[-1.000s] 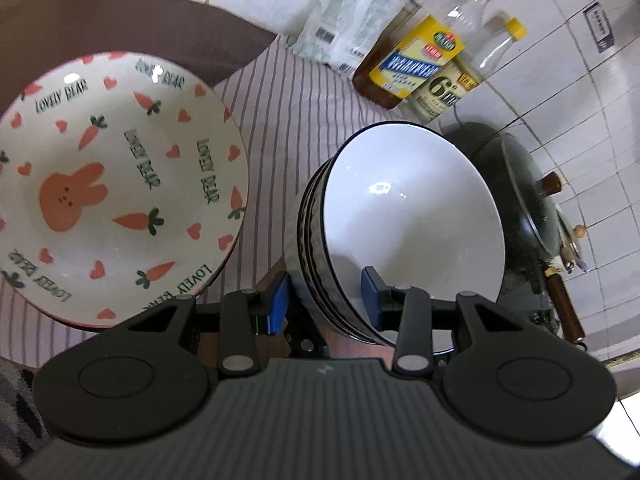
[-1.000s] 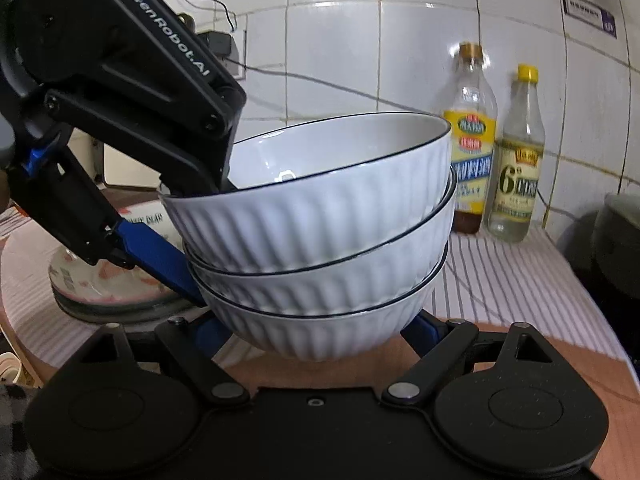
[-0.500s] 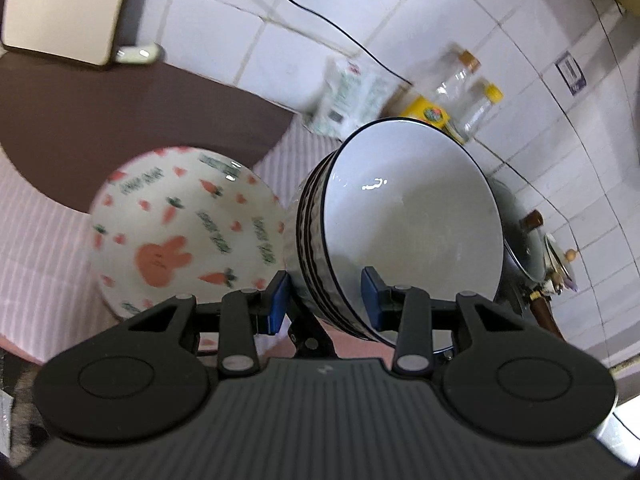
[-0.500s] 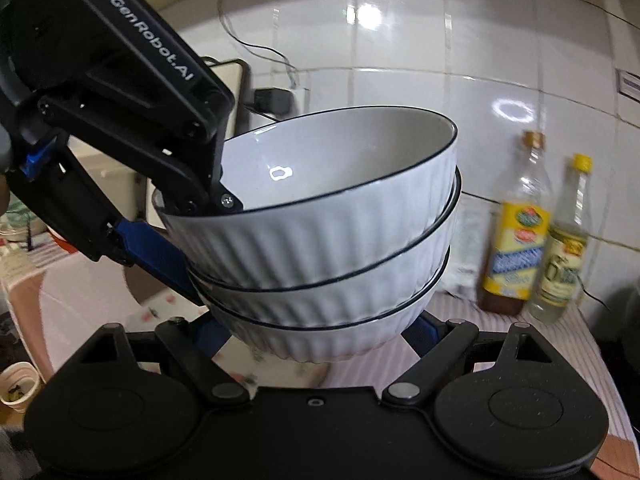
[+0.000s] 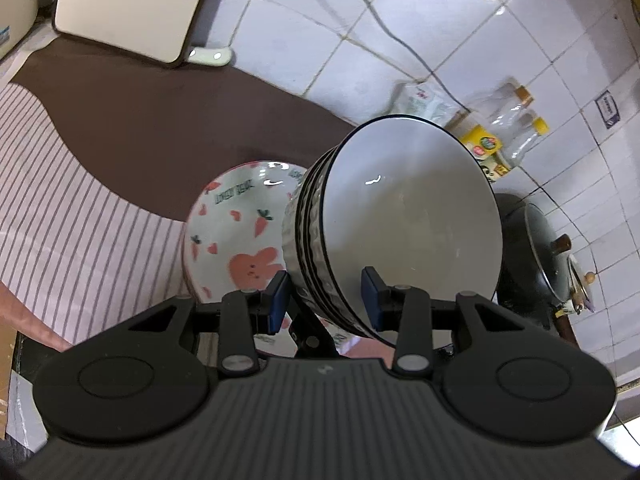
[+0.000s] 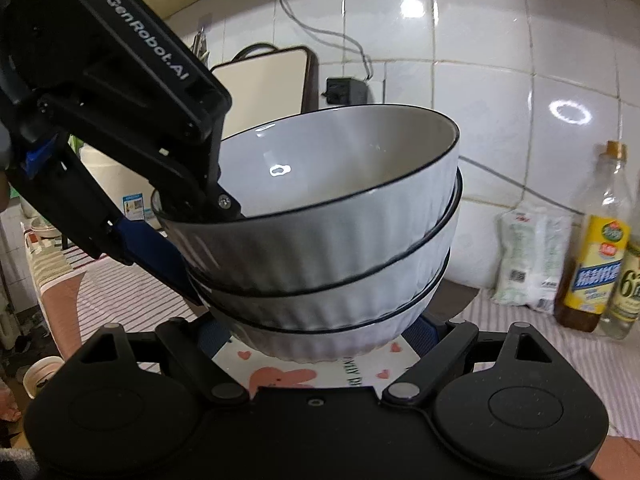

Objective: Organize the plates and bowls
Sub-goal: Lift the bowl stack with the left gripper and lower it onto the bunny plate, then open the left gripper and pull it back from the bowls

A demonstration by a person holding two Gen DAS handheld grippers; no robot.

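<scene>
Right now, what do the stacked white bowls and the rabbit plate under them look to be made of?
Stacked white bowls: likely glazed ceramic or porcelain. They show glossy highlights inside, ribbed outer walls and thin black rims. Rabbit plate: also looks like glazed ceramic, glossy with printed carrots, hearts and lettering, though melamine can't be ruled out from the look alone.

A home kitchen. White glazed wall tiles [image 5: 400, 20] back a counter under a pink-and-white striped cloth [image 5: 72, 208]. By the wall stand 2 clear plastic bottles with yellow labels [image 6: 596, 248] and a white printed plastic pouch [image 6: 528, 260]. A dark lidded wok with wooden knob [image 5: 540, 240] sits nearby, and a black plug with a cable [image 6: 344, 90] hangs on the tiles.
</scene>
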